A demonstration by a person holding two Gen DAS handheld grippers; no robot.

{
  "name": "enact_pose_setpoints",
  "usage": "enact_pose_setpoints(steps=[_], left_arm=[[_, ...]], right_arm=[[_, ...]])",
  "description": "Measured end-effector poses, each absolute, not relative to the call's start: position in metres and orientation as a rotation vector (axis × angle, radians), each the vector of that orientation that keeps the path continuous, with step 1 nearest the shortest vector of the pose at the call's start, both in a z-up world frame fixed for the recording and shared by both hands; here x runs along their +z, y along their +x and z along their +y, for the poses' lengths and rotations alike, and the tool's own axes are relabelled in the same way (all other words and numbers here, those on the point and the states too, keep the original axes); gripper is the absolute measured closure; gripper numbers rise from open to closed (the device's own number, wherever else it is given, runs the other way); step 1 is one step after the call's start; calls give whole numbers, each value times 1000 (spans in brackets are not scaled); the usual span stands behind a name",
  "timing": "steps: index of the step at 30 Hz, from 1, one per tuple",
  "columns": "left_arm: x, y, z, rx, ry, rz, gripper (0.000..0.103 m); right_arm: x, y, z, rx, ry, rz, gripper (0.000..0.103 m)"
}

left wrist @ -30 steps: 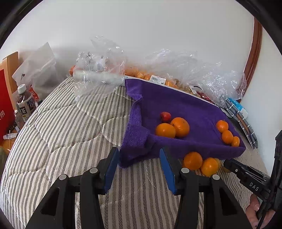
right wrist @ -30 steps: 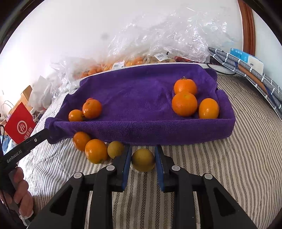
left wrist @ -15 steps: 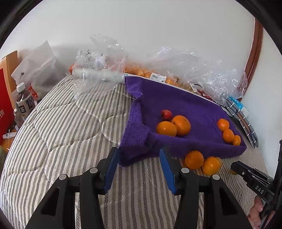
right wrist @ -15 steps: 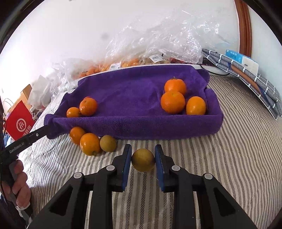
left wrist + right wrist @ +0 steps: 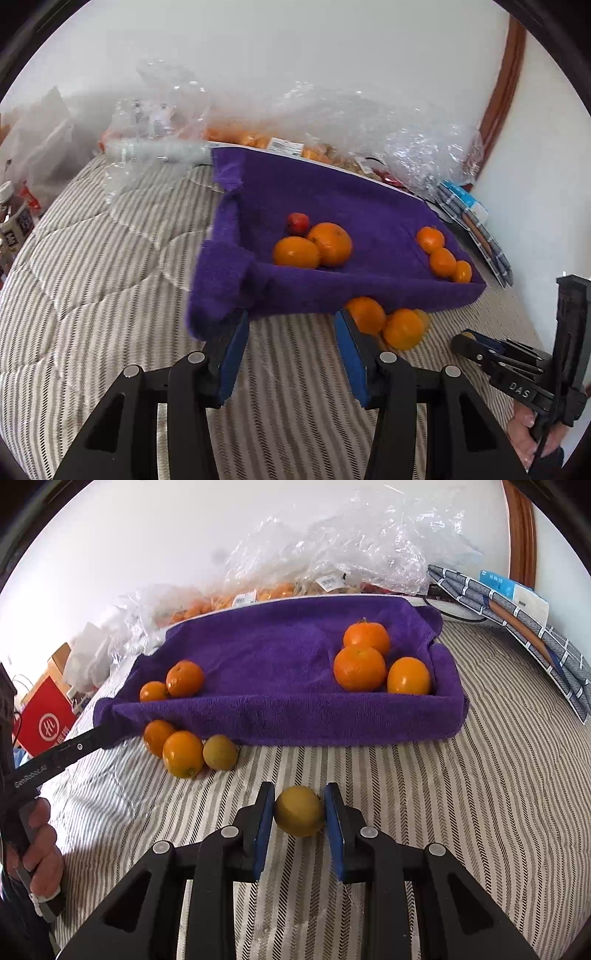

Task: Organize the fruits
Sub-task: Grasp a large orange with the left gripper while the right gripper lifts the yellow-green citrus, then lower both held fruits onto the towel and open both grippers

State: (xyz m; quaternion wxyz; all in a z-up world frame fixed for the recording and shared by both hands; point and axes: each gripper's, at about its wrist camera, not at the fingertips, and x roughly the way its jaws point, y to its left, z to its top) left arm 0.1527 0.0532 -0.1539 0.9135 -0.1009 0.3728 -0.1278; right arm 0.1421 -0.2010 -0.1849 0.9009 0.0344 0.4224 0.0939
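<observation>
My right tool (image 5: pixel 299 812) is clamped on a yellowish fruit (image 5: pixel 298 810), pads tight on both its sides, held just above the bed (image 5: pixel 461 812). Only the right view shows that grip; in the left view I get just the tool's black tip at 4 o'clock. My left tool (image 5: pixel 291 350) stands partly open with nothing between its pads, at the near left corner of the purple towel (image 5: pixel 332 192). The left view alone picks up a small red fruit (image 5: pixel 297 222) behind the two oranges (image 5: pixel 314 247) at the towel's left end. Three more oranges (image 5: pixel 373 661) sit at its right end, and three loose fruits (image 5: pixel 188 747) lie on the striped bedspread against its front edge. Plastic bags (image 5: pixel 351 542) pile against the white wall at 12 o'clock. Since a second ago, the held fruit has pulled back from the towel, and the left view has swung a little.
</observation>
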Motion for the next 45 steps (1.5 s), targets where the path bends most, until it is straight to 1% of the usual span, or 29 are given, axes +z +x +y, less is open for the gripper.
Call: enact_pose_setpoints(steps=[10, 16, 23, 24, 25, 26, 32, 39, 42, 45], left_arm=[[-162, 163, 3, -302, -138, 829, 57], [-165, 172, -5, -269, -118, 838, 57], [-171, 180, -13, -254, -94, 872, 58], [-170, 179, -13, -258, -95, 871, 60], [-170, 179, -12, -272, -103, 869, 69], [-170, 178, -10, -275, -111, 866, 70], [-163, 169, 7, -282, -207, 786, 71], [-149, 157, 26, -260, -285, 696, 71], [-143, 160, 38, -227, -293, 691, 71], [-133, 170, 47, -202, -299, 688, 71]], right_arm=[[-182, 124, -215, 161, 20, 833, 75], [-182, 123, -238, 153, 80, 835, 75], [-185, 126, -236, 189, 97, 845, 75], [-185, 127, -236, 187, 94, 848, 75], [-186, 127, -236, 182, 93, 851, 75], [-187, 127, -236, 181, 95, 854, 75], [-186, 127, -238, 179, 105, 845, 75], [-179, 120, -246, 163, 142, 789, 75], [-167, 127, -245, 162, 138, 778, 75], [-148, 138, -240, 171, 101, 719, 75]])
